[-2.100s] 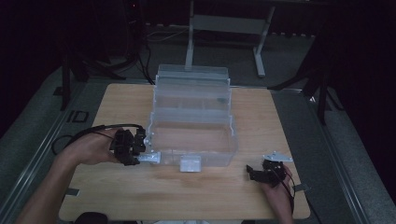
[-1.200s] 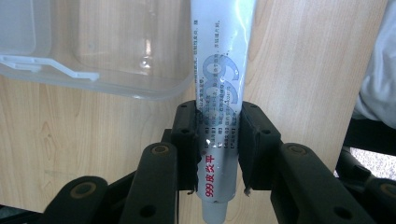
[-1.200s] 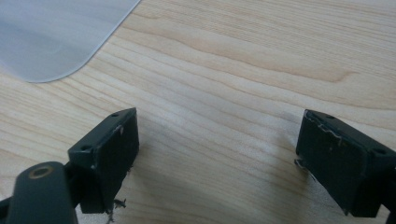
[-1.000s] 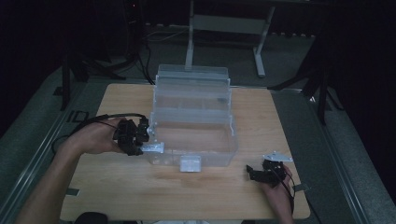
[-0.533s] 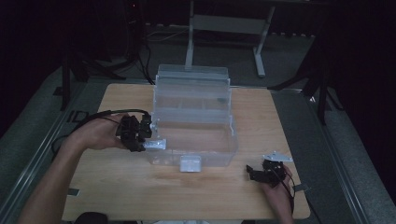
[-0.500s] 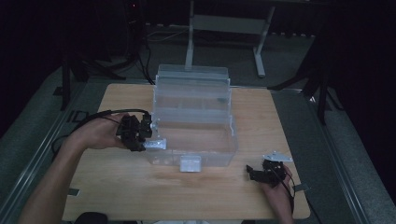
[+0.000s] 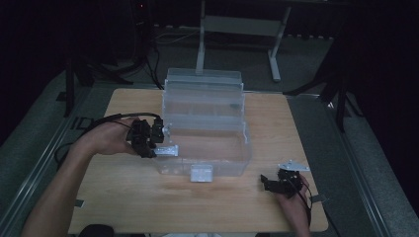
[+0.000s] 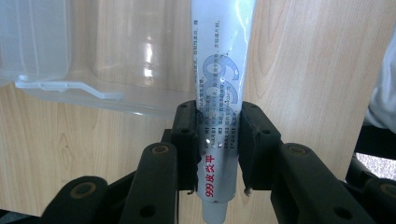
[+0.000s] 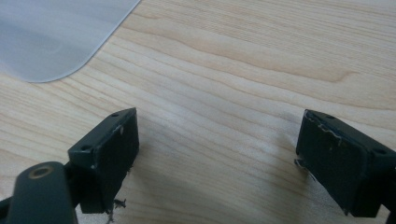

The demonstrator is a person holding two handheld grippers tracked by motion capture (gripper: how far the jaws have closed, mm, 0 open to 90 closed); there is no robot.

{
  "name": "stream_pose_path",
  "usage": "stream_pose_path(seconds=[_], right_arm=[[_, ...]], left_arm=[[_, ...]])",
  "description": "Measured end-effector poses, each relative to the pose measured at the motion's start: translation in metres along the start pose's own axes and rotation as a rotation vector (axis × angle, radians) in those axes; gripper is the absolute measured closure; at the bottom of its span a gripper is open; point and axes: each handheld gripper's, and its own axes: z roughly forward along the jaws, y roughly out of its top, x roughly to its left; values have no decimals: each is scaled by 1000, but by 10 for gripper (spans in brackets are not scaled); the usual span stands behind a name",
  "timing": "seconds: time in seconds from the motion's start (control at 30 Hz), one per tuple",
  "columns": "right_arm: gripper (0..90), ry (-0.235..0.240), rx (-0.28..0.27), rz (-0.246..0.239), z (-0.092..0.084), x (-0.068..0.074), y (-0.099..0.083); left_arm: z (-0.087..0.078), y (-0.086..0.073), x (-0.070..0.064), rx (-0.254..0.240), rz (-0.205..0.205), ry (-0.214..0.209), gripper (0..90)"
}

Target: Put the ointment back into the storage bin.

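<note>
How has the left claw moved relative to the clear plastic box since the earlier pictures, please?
Yes. The left claw, shut on the ointment tube, has moved away from the table's near edge and inward over the clear plastic box's left rim.

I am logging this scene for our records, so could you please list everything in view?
Clear plastic storage box with open lid: one, transparent, middle of the table.
White ointment tube with red and grey print: one, clamped in the left gripper at the box's left wall.
Light wooden table: one, under it all.
Grey metal frame: one, on the floor behind the table.
Left gripper: one, black, fingers shut on the tube.
Right gripper: one, black, fingers open over bare wood, near the right front corner.
</note>
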Motion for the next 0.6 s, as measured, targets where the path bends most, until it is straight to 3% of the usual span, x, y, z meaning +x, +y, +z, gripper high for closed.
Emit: stream_pose_path(seconds=[0.6], right_arm=[[130, 0, 0, 0, 0, 0, 0]], left_arm=[[2, 5, 9, -23, -4, -16, 707]])
